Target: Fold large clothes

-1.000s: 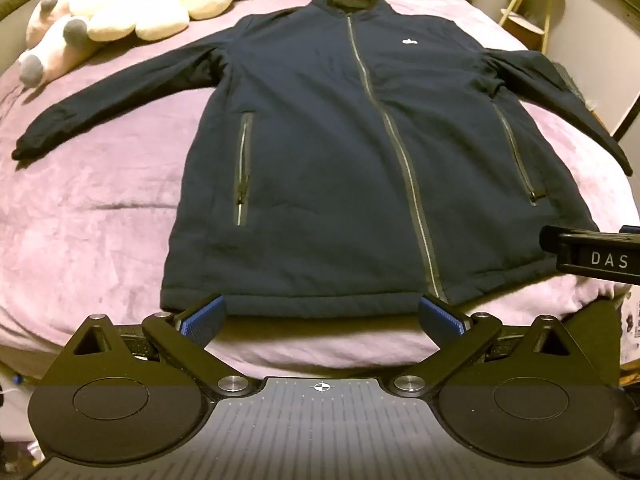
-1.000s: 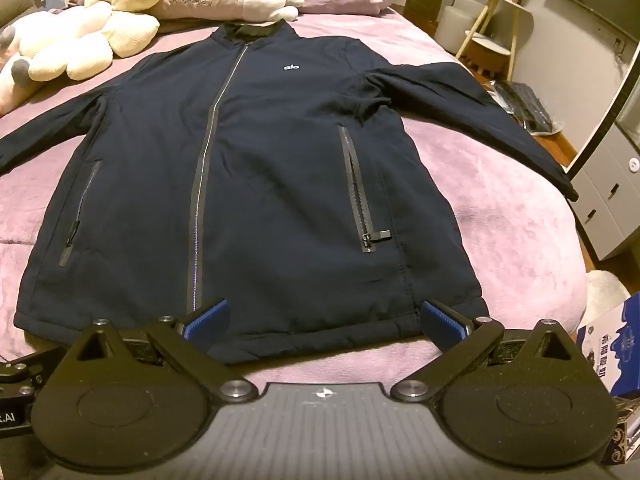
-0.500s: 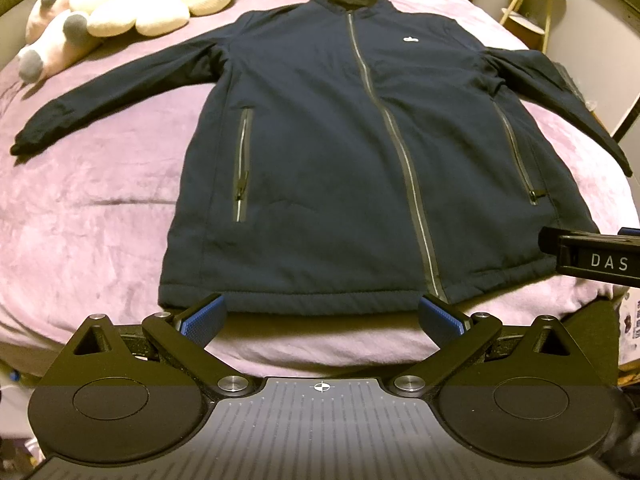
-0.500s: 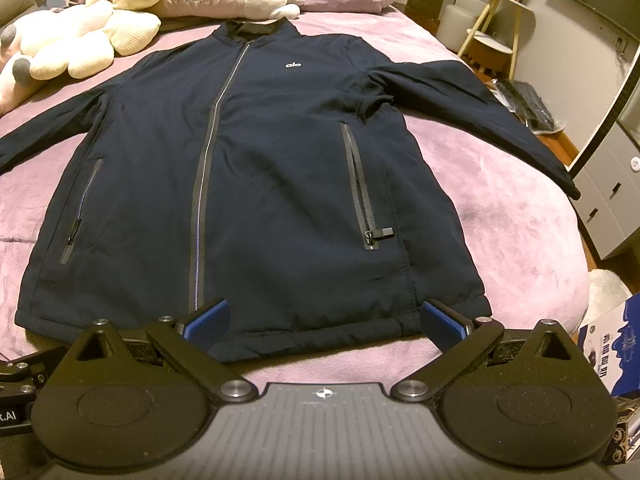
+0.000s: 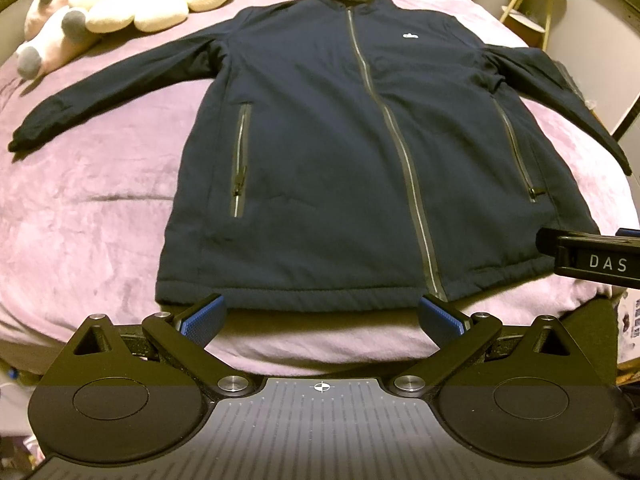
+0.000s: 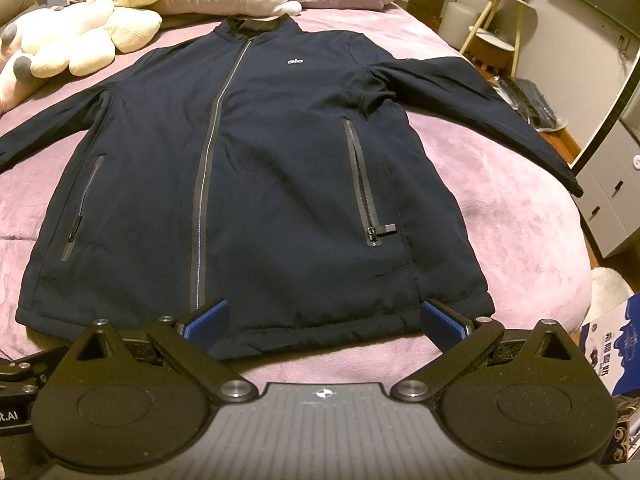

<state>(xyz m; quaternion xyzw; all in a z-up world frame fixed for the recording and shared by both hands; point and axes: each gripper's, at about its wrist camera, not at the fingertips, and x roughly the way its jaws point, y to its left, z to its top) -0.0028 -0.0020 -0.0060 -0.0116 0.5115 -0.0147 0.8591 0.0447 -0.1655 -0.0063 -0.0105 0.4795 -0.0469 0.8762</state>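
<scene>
A dark navy zip-front jacket (image 5: 340, 152) lies flat, front up, sleeves spread, on a mauve plush bedspread (image 5: 88, 208). Folding looks not yet begun. The left gripper (image 5: 322, 316) and right gripper (image 6: 324, 318) hover at six o'clock by the hem, jaws wide apart, holding nothing. Next likely needs a sleeve or side edge pinched. A white chest logo (image 6: 295, 61) reads "alo".
</scene>
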